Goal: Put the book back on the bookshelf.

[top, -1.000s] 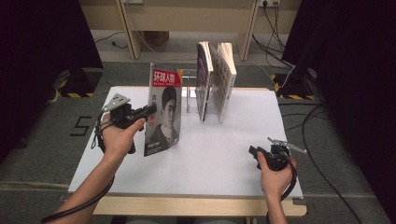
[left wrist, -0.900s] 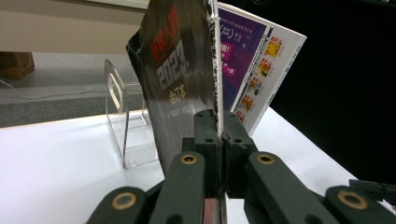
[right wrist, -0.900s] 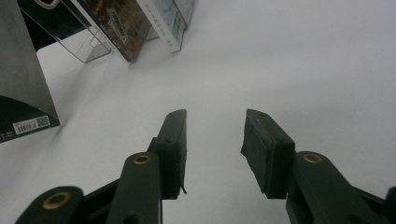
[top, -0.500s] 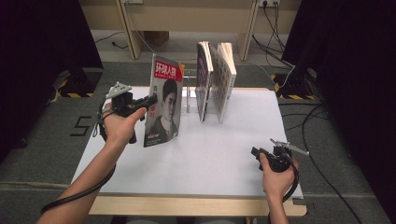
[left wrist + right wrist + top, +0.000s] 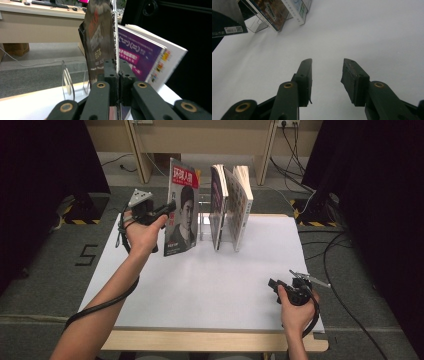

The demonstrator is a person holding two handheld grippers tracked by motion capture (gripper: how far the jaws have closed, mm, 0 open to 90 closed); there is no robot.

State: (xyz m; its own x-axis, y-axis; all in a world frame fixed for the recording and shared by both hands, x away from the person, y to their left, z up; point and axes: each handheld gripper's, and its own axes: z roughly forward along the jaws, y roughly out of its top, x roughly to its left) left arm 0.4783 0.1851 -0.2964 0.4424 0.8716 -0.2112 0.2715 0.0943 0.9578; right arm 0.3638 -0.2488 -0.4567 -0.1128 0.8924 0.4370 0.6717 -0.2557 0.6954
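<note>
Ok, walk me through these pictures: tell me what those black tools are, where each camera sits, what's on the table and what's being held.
No robot here: a person holds a hand-operated two-jaw gripper in each hand. The high view looks down from above the person's side of the white table. The other two pictures come from cameras riding on the grippers, looking along their black jaws.

On the table, a clear rack at the far side holds upright books.

The left gripper is shut on a red-topped magazine with a portrait cover, held upright just left of the rack. In the left gripper view the jaws pinch its edge, with the purple-covered book behind.

The right gripper rests near the table's front right, jaws open and holding nothing; its own view shows bare tabletop between them.
</note>
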